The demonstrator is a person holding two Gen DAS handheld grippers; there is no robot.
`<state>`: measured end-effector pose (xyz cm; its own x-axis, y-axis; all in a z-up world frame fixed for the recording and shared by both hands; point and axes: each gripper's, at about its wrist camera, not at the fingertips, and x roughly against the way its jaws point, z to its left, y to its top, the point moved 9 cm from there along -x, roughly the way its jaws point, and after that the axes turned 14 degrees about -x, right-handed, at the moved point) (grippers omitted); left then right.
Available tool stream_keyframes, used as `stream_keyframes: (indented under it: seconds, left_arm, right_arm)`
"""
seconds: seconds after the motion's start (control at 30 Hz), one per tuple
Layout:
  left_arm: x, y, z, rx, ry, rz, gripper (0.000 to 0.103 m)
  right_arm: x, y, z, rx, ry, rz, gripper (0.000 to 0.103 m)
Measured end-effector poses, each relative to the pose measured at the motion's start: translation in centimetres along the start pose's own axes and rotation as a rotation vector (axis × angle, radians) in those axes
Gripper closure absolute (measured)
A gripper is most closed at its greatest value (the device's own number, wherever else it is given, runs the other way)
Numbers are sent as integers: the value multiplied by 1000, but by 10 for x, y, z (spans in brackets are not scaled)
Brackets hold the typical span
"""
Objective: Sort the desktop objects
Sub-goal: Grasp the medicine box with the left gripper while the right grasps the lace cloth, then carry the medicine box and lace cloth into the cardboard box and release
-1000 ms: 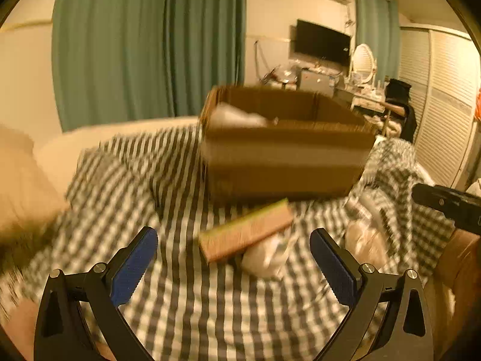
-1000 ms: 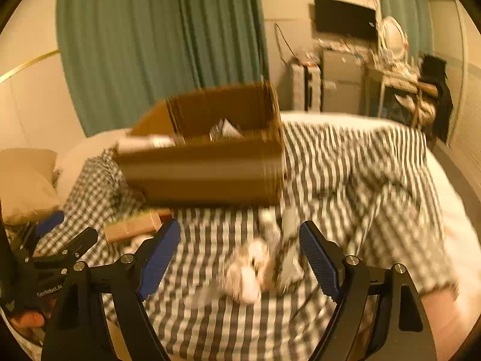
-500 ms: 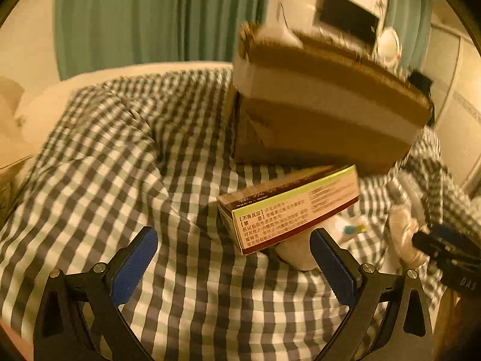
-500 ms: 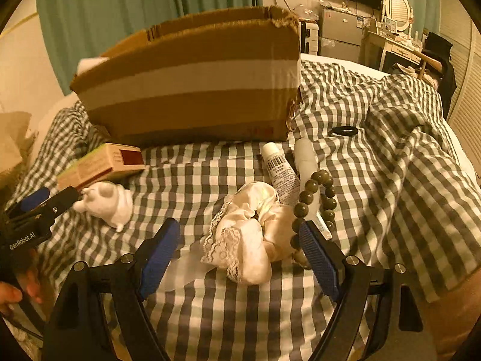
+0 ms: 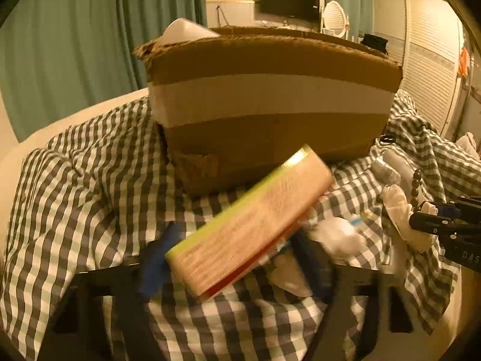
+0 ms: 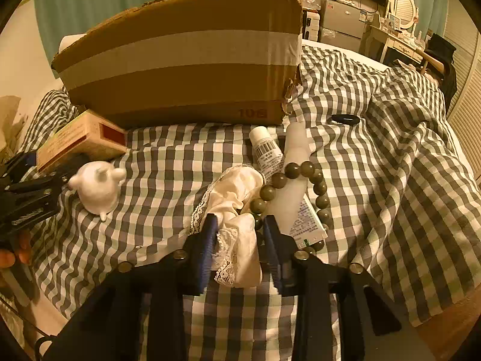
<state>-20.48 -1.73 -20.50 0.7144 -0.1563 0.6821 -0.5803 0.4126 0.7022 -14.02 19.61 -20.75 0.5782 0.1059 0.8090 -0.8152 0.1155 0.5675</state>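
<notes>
Sorting step in hand, by my read: both grippers are taking things off the bed, w/ the cardboard box [image 6: 183,57] at the far side as the likely drop spot.

Left gripper [image 5: 231,255]: blurred, so hard to be exact. Its blue pads sit either side of the medicine box [image 5: 252,222], which tilts up to the right, near the front wall of the cardboard box. Jaws look closed down on it, about as wide as the box is thick. In the right view the same medicine box [image 6: 81,141] lies at far left, just in front of the cardboard box, w/ the left gripper beside it.

Right gripper [image 6: 240,246]: jaws narrowed to a small gap, pinching the cream lace scrunchie [image 6: 234,207]. Cloth bulges out between and below the pads. Bead bracelet [image 6: 288,192] lies just right of it, draped over two white tubes [image 6: 267,153]; beads close to the right pad, maybe touching, can't tell.

Other stuff on the checked bedspread [image 6: 390,162]: white pig figurine [image 6: 97,189] to the left, black hair tie [image 6: 345,118] far right, near the box corner.

Next move, as I judge it: lift both items clear, carry fwd over the box rim, then let go inside. Scrunchie is soft, so it may snag the beads on the way up; a straight lift should help. Medicine box is held skew, so the grip may slip.
</notes>
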Motion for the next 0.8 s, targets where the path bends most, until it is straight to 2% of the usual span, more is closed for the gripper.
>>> stream_keyframes:
  seconds: [0.03,0.2,0.33,0.53,0.67,0.8]
  left_arm:
    - [0,-1,-1,-2,-3,8,50]
    - [9,-6,-7,-45,53,-1,56]
    - [20,-10,-5,10,46,-9,60]
    - [48,-15,-1,102,35,-34,67]
    - [67,-15,-4,138,21,-58,67]
    - [93,-12,-12,148,6,-101,74]
  right_arm:
    - [1,1,0,1,-1,-5,81]
    - [8,2,5,34,1,-17,94]
    - [19,4,9,63,3,-42,96]
    - [40,7,13,73,51,-72,96]
    - [63,9,18,86,91,-110,96]
    - [86,14,22,69,144,-140,96]
